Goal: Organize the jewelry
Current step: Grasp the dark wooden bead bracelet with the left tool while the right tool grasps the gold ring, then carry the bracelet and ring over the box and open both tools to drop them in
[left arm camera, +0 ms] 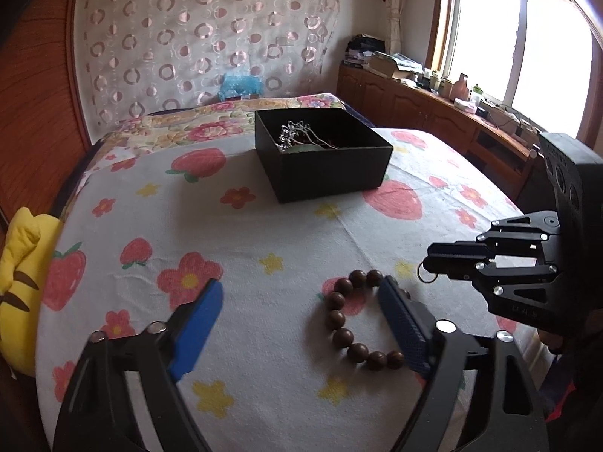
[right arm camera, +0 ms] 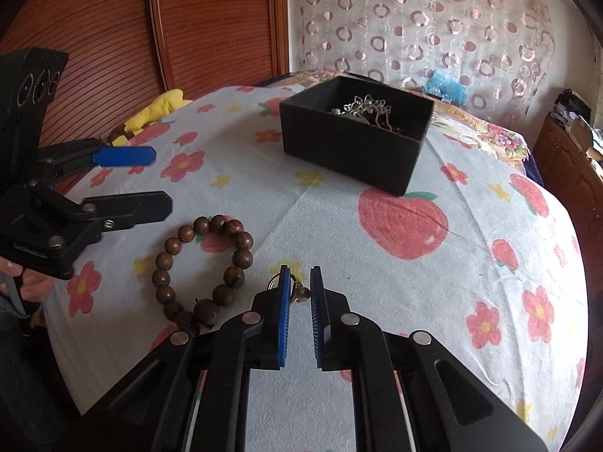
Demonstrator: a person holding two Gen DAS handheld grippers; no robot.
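A brown wooden bead bracelet (left arm camera: 348, 318) lies on the flowered cloth; it also shows in the right wrist view (right arm camera: 205, 269). My left gripper (left arm camera: 301, 293) is open just above it, its right finger (left arm camera: 399, 320) over the bracelet's right side. My right gripper (right arm camera: 299, 282) is nearly closed on a small ring with a brown bead (right arm camera: 297, 290), which hangs from its tip (left arm camera: 427, 274) in the left wrist view. A black open box (left arm camera: 322, 152) holding silver chains stands farther back; it also shows in the right wrist view (right arm camera: 354, 132).
A yellow plush toy (left arm camera: 22, 263) sits at the table's left edge. A wooden wardrobe (right arm camera: 169, 19) stands behind. A wooden sideboard (left arm camera: 433, 105) with clutter runs under the window on the right.
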